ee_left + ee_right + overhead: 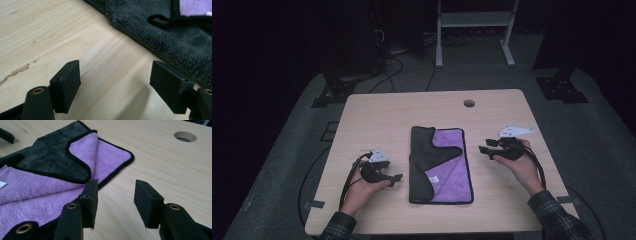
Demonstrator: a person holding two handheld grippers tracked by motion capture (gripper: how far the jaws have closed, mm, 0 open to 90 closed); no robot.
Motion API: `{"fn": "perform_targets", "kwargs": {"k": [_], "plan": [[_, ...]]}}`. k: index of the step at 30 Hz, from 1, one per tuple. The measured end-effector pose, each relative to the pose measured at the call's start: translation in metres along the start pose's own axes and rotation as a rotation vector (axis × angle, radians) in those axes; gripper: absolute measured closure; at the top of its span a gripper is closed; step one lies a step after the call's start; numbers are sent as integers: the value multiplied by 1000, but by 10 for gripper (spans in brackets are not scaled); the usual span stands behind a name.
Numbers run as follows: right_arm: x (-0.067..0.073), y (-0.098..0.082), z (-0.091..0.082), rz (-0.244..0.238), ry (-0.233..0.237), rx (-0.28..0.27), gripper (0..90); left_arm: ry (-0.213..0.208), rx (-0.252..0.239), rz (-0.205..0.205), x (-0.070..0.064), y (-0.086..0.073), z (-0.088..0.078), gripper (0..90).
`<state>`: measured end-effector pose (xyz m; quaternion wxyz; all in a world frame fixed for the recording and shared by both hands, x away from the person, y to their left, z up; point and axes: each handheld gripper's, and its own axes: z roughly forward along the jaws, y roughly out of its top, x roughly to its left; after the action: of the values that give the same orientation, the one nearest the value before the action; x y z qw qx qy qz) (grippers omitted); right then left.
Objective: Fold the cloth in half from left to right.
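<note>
— Purple-and-grey fleecy cloth with black edging [447, 167]: where?
— Flat mid-table on the pale wooden table [377, 112], grey flap folded over.
— Hands?
— Left gripper [396, 179] and right gripper [484, 150] flank it, resting low, jaws spread, holding nothing.

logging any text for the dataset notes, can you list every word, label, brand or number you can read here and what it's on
No text can be read in any view.
The small white tag on the purple and grey cloth: too small and blurred to tell if it bears print.
The table and both grippers, left and right: no visible markings.
</note>
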<state>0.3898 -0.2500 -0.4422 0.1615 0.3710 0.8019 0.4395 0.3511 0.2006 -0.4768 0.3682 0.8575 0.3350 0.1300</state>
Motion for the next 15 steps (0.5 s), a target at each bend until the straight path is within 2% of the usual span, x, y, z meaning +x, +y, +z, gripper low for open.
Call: {"fn": "perform_targets", "kwargs": {"k": [1, 3, 4, 8, 11, 15], "plan": [[3, 5, 4, -9, 14, -7, 536, 13, -4, 29, 0, -3, 0, 190], [4, 8, 7, -14, 22, -11, 537, 21, -7, 37, 0, -4, 0, 189], [6, 13, 11, -21, 33, -13, 539, 12, -30, 44, 1, -6, 1, 158], [10, 22, 20, -32, 56, -28, 536, 7, -28, 47, 2, -6, 1, 147], [12, 27, 26, -43, 65, -21, 536, 12, -24, 48, 2, -5, 2, 137], [17, 40, 39, -45, 93, -25, 541, 17, -19, 38, 2, -5, 3, 88]]}}
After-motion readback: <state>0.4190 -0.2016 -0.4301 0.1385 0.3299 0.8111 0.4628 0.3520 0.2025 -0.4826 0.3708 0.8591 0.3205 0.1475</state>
